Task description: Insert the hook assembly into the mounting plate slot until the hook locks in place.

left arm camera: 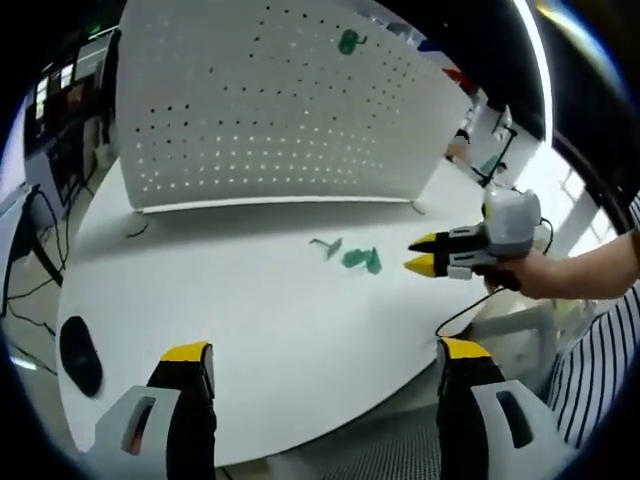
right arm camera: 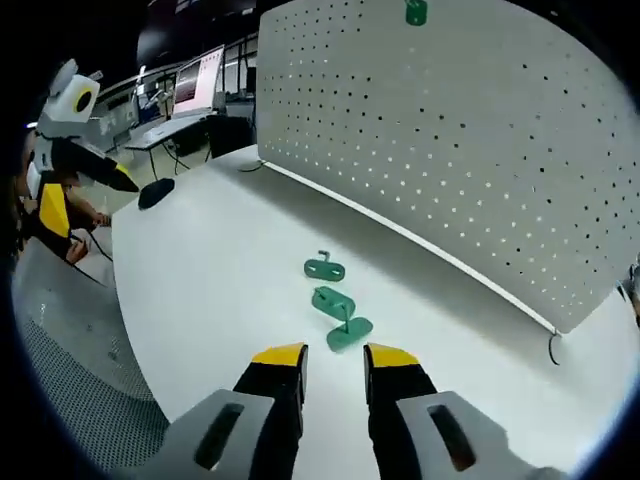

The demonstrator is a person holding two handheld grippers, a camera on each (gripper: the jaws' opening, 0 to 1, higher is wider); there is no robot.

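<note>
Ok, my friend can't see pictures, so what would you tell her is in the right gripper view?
Three small green hook parts lie on a white table, just ahead of the right gripper, whose yellow-tipped jaws stand slightly apart and hold nothing. Behind them stands a white pegboard full of holes, with one green piece hung near its top.

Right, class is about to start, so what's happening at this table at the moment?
A person holds a claw in each hand over a white table. The right claw, open and empty, reaches toward green hook pieces lying loose on the table before an upright white pegboard. The left claw hangs back, open and empty. One green piece already sits high on the pegboard. Nothing is grasped yet.
</note>
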